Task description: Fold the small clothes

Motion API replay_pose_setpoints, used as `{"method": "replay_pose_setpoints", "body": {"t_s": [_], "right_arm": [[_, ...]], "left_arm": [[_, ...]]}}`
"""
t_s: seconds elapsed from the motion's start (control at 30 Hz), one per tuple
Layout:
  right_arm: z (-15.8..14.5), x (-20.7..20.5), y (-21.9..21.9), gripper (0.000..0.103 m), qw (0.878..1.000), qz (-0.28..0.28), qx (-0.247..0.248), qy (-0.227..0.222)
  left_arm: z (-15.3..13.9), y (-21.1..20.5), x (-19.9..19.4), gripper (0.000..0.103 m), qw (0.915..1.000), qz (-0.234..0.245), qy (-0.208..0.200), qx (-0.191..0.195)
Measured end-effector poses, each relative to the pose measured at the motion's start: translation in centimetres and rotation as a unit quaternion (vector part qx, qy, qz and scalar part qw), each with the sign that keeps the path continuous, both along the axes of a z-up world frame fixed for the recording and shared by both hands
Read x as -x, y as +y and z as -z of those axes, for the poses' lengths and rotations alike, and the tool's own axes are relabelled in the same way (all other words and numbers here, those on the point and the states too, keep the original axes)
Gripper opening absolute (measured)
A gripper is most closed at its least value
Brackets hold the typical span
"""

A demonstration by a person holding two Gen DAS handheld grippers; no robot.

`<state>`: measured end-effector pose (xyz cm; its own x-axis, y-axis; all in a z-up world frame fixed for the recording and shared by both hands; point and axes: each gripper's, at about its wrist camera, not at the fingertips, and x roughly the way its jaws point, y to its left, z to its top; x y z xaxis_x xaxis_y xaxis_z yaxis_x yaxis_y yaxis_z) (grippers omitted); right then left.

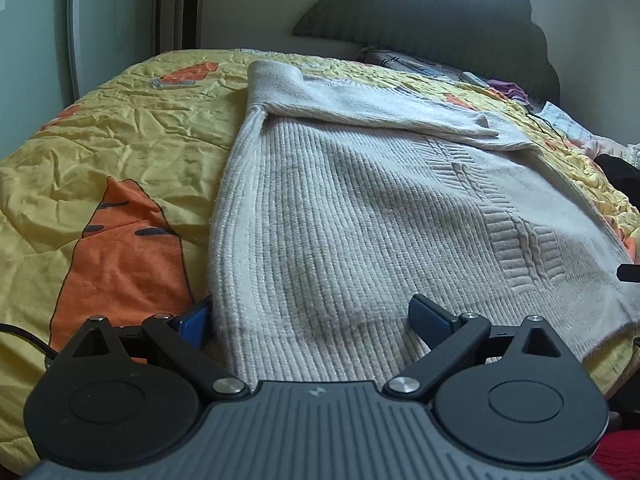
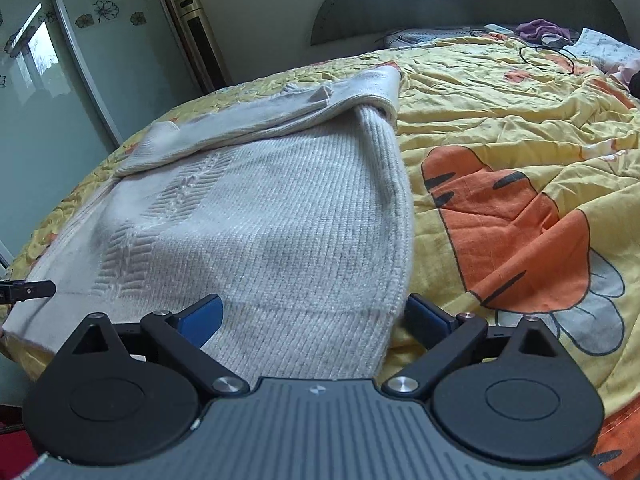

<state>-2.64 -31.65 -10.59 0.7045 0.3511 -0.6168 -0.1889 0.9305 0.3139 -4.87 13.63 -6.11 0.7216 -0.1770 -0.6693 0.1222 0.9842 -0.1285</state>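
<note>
One yellow bedspread with orange carrots fills both views, and the cream knitted sweater lies flat across the middle, sleeves folded over at the top. At the bottom of each frame, the left gripper and right gripper straddle the hem corners, jaws spread wide, gripping nothing. If they close shallow, I reckon they'd catch one layer, or bedspread too.

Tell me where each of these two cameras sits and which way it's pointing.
Left wrist: on the left gripper, facing up the bed along the white sweater's left edge; its open fingers show.
Right wrist: on the right gripper, facing the sweater's right edge; open fingers show.
Shared: sweater, yellow quilt, dark headboard.
</note>
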Motion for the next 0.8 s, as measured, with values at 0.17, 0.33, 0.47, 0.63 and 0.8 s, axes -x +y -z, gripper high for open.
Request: {"method": "replay_pose_setpoints", "body": {"t_s": [0.17, 0.33, 0.47, 0.63, 0.8], "right_arm": [[0.0, 0.8, -1.6, 0.093, 0.999, -0.008, -0.050, 0.010], [0.0, 1.7, -0.7, 0.086, 0.995, -0.055, -0.077, 0.009], [0.2, 1.4, 0.4, 0.057, 0.993, -0.067, -0.094, 0.011], [0.0, 1.2, 1.6, 0.046, 0.994, -0.079, -0.081, 0.011], [0.4, 1.2, 0.9, 0.022, 0.994, -0.066, -0.090, 0.019]], "left_arm": [[0.2, -0.7, 0.4, 0.100, 0.9985, 0.048, -0.005, -0.026], [0.1, -0.2, 0.2, 0.100, 0.9991, 0.043, -0.001, -0.002], [0.2, -0.8, 0.3, 0.100, 0.9988, 0.045, -0.002, -0.019], [-0.1, -0.7, 0.0, 0.099, 0.9988, 0.046, 0.013, -0.007], [-0.5, -0.4, -0.3, 0.090, 0.9990, 0.032, 0.029, 0.010]]}}
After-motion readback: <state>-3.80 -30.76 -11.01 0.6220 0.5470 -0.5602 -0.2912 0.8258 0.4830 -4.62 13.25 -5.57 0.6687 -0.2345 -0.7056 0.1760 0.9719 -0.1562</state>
